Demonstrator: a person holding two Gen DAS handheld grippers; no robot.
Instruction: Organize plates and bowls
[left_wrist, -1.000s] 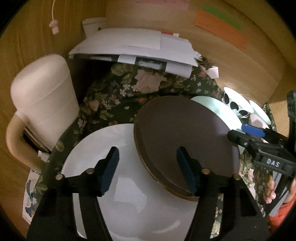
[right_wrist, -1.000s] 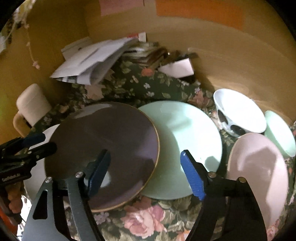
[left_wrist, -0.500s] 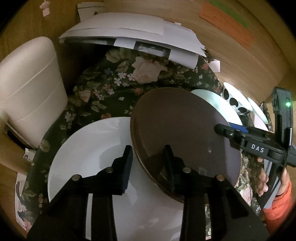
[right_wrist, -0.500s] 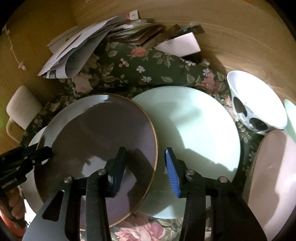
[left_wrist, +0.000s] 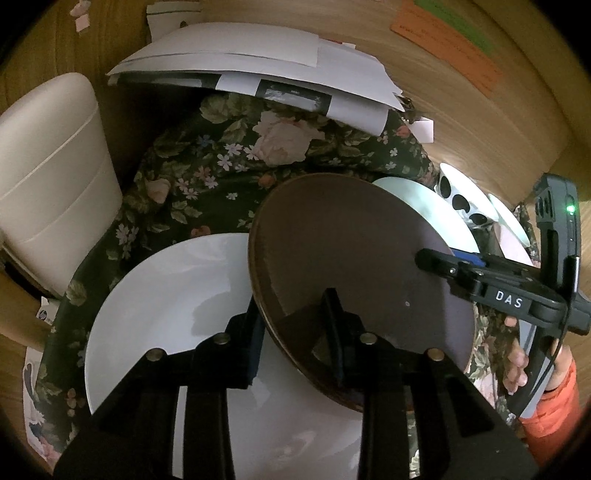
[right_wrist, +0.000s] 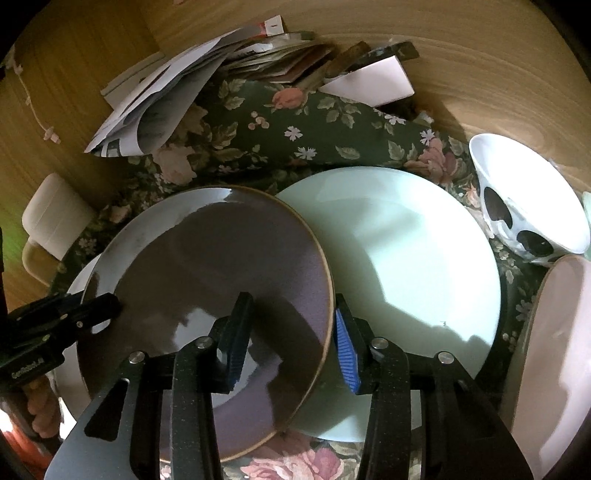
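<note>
the round, glossy dark brown ceramic plate with a thin tan rim (right_wrist: 207, 295) sits between the two tongs, each gripping an opposite edge. the left gripper (left_wrist: 295, 328) has just been closing and now pinches the plate's near-left rim, one finger above and one below. the right gripper (right_wrist: 288, 339) has likewise just been closing and clamps the plate's right rim between its ribbed blue pads (right_wrist: 345, 350).

the brown plate is tilted, its left side overlapping a large, smooth white plate (left_wrist: 177, 295) and its right edge lying over a pale mint-green round plate (right_wrist: 406, 266). its surface is shiny, showing pale reflections and shadows of the fingers.

all of this rests on a dark green cloth printed with pink roses (right_wrist: 280, 133). to the right stand a white bowl with black spots (right_wrist: 528, 206) and a pale pink dish (right_wrist: 546, 347). a heap of white papers (left_wrist: 251, 70) lies at the back.
</note>
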